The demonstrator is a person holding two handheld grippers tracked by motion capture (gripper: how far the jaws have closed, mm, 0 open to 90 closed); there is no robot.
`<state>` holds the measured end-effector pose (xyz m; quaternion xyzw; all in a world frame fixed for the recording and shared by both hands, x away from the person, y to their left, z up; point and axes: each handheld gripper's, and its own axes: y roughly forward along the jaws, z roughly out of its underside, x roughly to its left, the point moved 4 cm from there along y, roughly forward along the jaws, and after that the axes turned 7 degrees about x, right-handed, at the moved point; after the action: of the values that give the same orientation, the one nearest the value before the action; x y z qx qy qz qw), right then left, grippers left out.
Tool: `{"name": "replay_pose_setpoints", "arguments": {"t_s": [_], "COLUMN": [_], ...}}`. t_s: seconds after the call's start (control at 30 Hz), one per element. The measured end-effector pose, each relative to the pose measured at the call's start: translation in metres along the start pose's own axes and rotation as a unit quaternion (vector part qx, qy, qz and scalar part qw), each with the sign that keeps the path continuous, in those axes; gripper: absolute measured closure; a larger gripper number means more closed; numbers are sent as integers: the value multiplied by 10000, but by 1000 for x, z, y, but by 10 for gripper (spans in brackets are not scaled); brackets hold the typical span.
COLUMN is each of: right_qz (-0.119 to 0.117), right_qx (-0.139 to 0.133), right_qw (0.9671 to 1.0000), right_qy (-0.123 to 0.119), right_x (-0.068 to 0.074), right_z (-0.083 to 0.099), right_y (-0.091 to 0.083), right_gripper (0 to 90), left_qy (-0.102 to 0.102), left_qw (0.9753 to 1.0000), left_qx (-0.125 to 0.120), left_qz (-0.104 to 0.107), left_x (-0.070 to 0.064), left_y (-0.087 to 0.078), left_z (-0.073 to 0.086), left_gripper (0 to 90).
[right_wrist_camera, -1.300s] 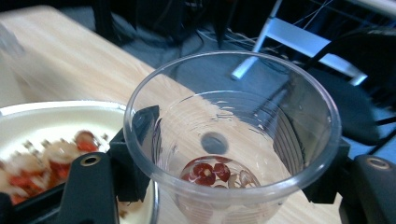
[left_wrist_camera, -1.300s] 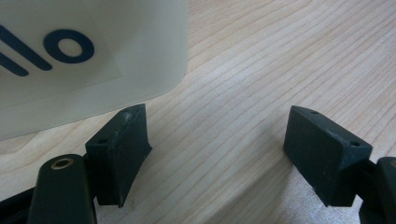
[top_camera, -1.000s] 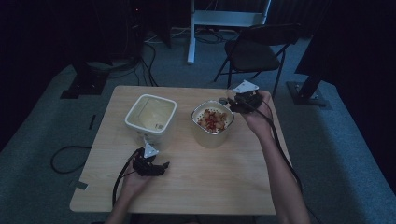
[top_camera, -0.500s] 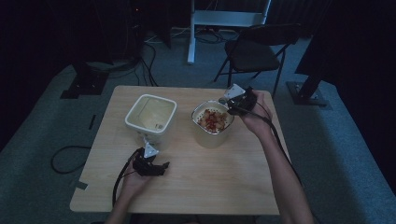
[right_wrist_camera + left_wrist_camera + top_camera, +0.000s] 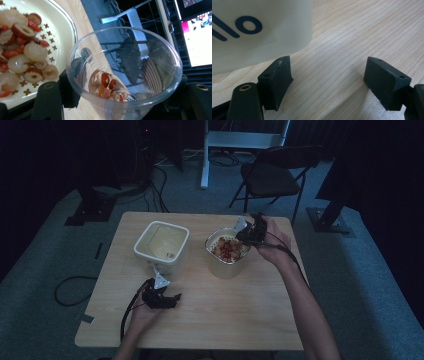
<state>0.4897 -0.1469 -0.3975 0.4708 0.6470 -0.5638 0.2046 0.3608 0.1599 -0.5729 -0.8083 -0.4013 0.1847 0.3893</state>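
The cup (image 5: 125, 75) hides the right tool's (image 5: 125, 100) jaw tips. The strainer (image 5: 30, 50) and the tub's (image 5: 259, 30) blue lettering run off the edges.

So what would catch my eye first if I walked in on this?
Probably the clear plastic cup clamped in the right gripper, a few bits of red and pale fruit left in it, beside the cream container heaped with fruit. Nearer the person, the left gripper rests open on the wooden table by an empty container.
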Motion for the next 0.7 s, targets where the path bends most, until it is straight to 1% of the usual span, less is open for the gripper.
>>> {"name": "replay_pose_setpoints", "arguments": {"t_s": [0.03, 0.13, 0.17, 0.2, 0.23, 0.33, 0.4, 0.43, 0.5, 0.6, 0.7], "right_qz": [64, 144, 144, 207, 207, 277, 277, 358, 415, 563, 719], "right_qx": [48, 127, 127, 204, 204, 301, 301, 382, 422, 501, 516], "right_qw": [9997, 9988, 9988, 9977, 9977, 9949, 9949, 9918, 9900, 9850, 9806], "right_qy": [-224, -453, -453, -618, -618, -924, -924, -1165, -1282, -1551, -1747], "right_x": [2, 4, 4, 5, 5, 8, 8, 11, 12, 15, 17], "right_z": [-2, -4, -4, -5, -5, -7, -7, -9, -10, -12, -15], "right_y": [0, -2, -2, -1, -1, -2, -2, -3, -3, -4, -6], "right_gripper": [323, 323, 323, 323, 323, 323, 323, 323, 323, 323, 323], "left_qy": [-5, -11, -11, -10, -10, -11, -10, -11, -12, -10, 0], "left_qw": [10000, 10000, 10000, 10000, 10000, 10000, 10000, 10000, 10000, 10000, 10000], "left_qx": [-4, -8, -8, -8, -9, -9, -8, -7, -6, -6, 3], "left_qz": [0, 0, -1, 0, 4, 6, 5, 6, 6, 7, 8], "left_x": [0, 0, 0, 0, 0, 0, 0, 0, 0, 0, 0], "left_y": [0, 0, 0, 0, 0, 0, 0, 0, 0, 0, 0], "left_z": [0, 0, 0, 0, 0, 0, 0, 0, 0, 0, 0], "left_gripper": [229, 229, 229, 229, 229, 229, 229, 229, 229, 229, 229]}}
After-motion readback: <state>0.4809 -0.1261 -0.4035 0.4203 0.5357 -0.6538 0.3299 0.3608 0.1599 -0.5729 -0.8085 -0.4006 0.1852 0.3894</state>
